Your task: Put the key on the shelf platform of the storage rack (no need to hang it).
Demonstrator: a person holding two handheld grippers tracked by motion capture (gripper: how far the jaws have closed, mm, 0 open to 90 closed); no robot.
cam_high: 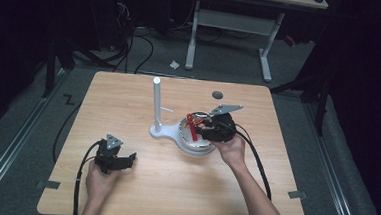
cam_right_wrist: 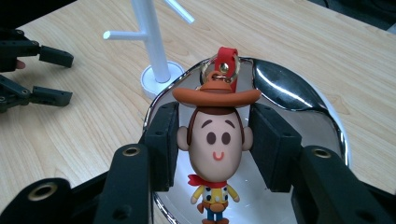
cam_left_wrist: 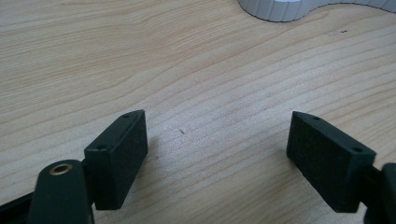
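A cowboy figure keychain (cam_right_wrist: 215, 140) with a brown hat and a red strap (cam_high: 192, 126) sits over a shiny silver dish (cam_right_wrist: 299, 93). My right gripper (cam_right_wrist: 215, 135) has its two black pads pressed against the sides of the figure's head, at the ears. In the high view the right gripper (cam_high: 200, 128) reaches over the dish (cam_high: 188, 146) from the right. My left gripper (cam_high: 131, 160) rests low over the bare table at the front left, open and with nothing between its jaws (cam_left_wrist: 217, 135).
A white stand (cam_high: 155, 103) with a tall post and thin side pegs rises just left of the dish; its post (cam_right_wrist: 152, 46) is close behind the figure. A small dark disc (cam_high: 217, 94) lies at the table's far side. Cables trail from both grippers.
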